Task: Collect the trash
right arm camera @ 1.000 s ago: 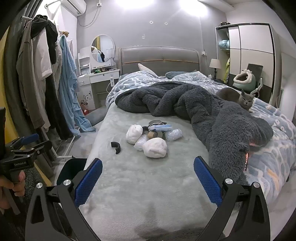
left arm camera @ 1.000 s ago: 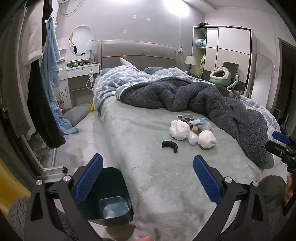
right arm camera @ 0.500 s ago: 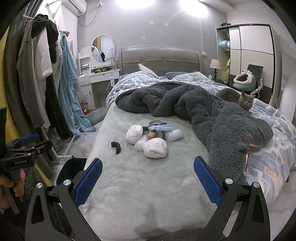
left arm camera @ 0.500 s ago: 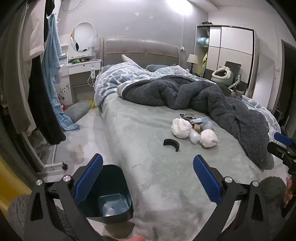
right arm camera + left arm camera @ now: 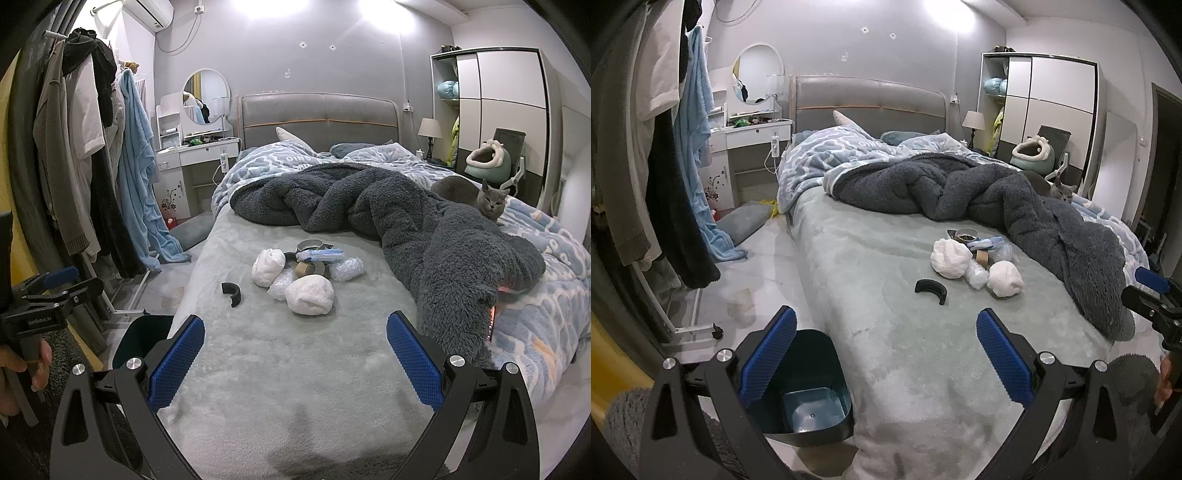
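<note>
A heap of trash lies mid-bed: two white crumpled wads [image 5: 951, 257] [image 5: 309, 294], clear plastic wrap [image 5: 281, 285], a tape roll [image 5: 309, 268], a blue-white packet [image 5: 320, 253] and a small tin [image 5: 966, 234]. A black curved piece [image 5: 931, 289] lies apart on the left and also shows in the right wrist view [image 5: 231, 292]. A dark blue bin [image 5: 809, 391] stands on the floor at the bed's foot corner. My left gripper [image 5: 885, 354] is open above the bin and the bed edge. My right gripper [image 5: 295, 363] is open over the bed's foot. Both are empty.
A grey fleece blanket [image 5: 424, 229] is bunched across the bed, with a grey cat [image 5: 487, 197] behind it. A clothes rack [image 5: 92, 155] stands left of the bed. A cushion [image 5: 746, 221] and a blue towel lie on the floor. A wardrobe [image 5: 1045, 110] stands at the back right.
The left wrist view has shifted slightly, so the trash heap and bin sit a little higher and closer in it. The right gripper has stayed still. Both stay open.
</note>
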### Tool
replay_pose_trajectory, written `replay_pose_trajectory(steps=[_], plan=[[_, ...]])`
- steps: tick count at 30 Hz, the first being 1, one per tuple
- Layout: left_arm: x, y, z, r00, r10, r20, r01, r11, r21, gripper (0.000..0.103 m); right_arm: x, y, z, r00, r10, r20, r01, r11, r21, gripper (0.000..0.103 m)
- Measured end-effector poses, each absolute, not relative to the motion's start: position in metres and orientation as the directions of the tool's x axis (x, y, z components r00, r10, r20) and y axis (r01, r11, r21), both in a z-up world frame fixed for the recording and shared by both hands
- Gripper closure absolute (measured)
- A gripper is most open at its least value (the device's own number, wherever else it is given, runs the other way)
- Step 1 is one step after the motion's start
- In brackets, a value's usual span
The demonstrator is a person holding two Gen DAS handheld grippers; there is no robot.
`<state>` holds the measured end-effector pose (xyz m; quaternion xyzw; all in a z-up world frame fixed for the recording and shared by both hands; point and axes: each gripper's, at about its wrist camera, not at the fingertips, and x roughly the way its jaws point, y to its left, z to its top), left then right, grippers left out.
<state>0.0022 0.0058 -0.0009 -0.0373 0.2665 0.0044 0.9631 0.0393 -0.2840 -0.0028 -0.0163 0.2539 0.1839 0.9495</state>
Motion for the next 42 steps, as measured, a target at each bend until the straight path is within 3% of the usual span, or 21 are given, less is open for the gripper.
replay_pose_trajectory(steps=[42], plan=[[0.0003, 0.0081, 0.0050, 0.858, -0.012, -0.514, -0.028, 0.997, -0.070, 0.003, 0.0392, -0.2835, -0.0030, 0.803, 0.341, -0.488, -0.358, 0.932, 0.063, 0.003]])
